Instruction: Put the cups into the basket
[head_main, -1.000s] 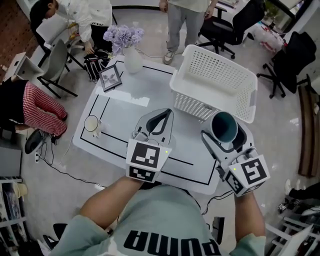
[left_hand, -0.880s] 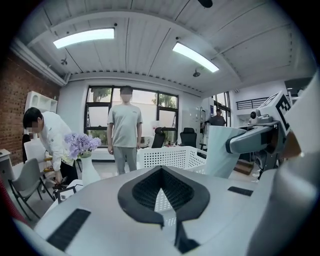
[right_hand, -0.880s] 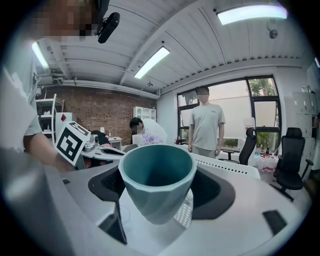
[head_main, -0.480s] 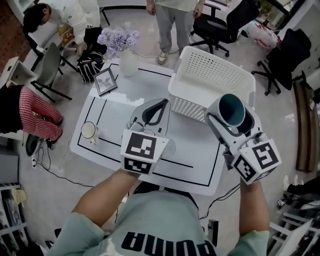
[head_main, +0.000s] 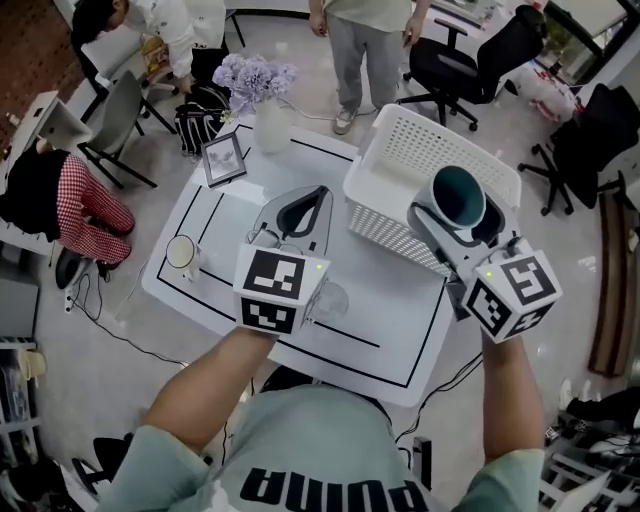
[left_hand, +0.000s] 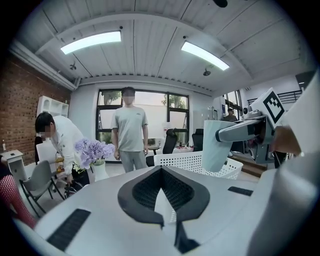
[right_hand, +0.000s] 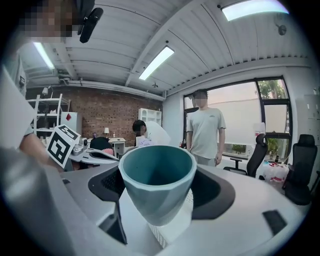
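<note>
A teal cup (head_main: 458, 197) sits upright between the jaws of my right gripper (head_main: 460, 205), which is shut on it. It hangs over the near rim of the white lattice basket (head_main: 420, 140) at the table's far right. The right gripper view shows the cup's open mouth (right_hand: 157, 167) close up, and the left gripper view shows its side (left_hand: 215, 145) above the basket (left_hand: 187, 161). My left gripper (head_main: 322, 192) hovers over the table's middle, jaws shut and empty. A white cup (head_main: 182, 252) stands near the table's left edge.
A vase of purple flowers (head_main: 262, 92) and a small picture frame (head_main: 223, 158) stand at the table's far left. Something that looks like a clear glass (head_main: 330, 298) sits beside my left gripper's cube. People (head_main: 370, 40) and office chairs (head_main: 455, 60) ring the white table (head_main: 400, 320).
My right gripper has carried the teal cup up and forward, from above the table's near right to over the basket's near rim. The left gripper has hardly moved.
</note>
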